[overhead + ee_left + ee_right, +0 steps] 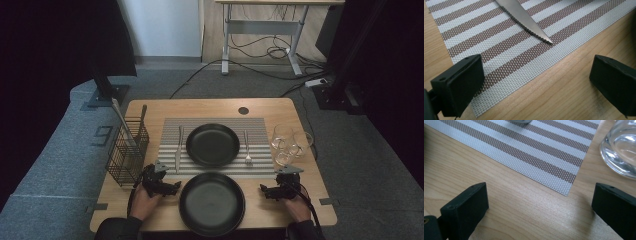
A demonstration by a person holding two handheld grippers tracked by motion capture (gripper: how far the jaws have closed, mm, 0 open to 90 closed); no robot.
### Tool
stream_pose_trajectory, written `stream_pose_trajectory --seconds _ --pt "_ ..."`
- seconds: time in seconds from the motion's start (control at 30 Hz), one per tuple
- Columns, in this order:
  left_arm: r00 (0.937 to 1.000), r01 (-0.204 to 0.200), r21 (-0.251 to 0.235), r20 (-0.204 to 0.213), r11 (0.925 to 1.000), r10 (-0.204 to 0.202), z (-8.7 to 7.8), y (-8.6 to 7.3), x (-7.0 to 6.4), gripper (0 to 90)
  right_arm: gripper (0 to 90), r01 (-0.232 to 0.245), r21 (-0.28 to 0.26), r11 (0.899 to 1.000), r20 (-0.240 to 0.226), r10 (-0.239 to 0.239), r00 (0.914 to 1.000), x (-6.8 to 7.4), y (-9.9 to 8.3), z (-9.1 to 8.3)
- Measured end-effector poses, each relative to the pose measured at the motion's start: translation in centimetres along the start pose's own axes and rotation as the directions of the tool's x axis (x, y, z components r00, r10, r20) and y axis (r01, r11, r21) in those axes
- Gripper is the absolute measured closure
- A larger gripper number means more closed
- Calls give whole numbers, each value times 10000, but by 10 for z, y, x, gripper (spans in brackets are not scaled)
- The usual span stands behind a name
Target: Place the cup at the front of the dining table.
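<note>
Two black plates lie on the wooden table (150, 112): one plate (212, 144) on the striped placemat (260, 127), the other plate (212, 203) at the front edge. A knife (178, 148) lies left of the far plate, a fork (247, 147) to its right. My left gripper (170, 187) rests left of the near plate, open and empty, with the knife tip (534, 31) and the placemat (499, 60) ahead of it. My right gripper (267, 191) rests right of that plate, open and empty, over bare wood beside the mat corner (569, 187).
A black wire basket (127, 150) holding utensils stands at the table's left edge. Clear glasses (289, 145) stand at the right of the mat, one glass (621, 147) close ahead of the right gripper. A desk and cables are on the floor beyond.
</note>
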State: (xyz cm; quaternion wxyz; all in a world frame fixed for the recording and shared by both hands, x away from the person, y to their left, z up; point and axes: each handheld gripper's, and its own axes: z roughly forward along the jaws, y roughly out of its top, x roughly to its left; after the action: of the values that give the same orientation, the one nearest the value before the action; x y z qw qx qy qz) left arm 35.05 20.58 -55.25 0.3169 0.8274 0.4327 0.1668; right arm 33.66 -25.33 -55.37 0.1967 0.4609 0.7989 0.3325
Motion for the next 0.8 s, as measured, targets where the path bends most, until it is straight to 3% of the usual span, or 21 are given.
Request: stream_pose_trajectory --seconds 0.6,0.8 --pt "10000 -2 3 -11 10000 2 0 0 0 0 8 -291 -396 9988 442 308 9985 -13 4 -14" --pt "10000 3 2 -15 10000 -3 0 0 0 0 7 -519 -549 9971 652 554 9963 -25 8 -21"
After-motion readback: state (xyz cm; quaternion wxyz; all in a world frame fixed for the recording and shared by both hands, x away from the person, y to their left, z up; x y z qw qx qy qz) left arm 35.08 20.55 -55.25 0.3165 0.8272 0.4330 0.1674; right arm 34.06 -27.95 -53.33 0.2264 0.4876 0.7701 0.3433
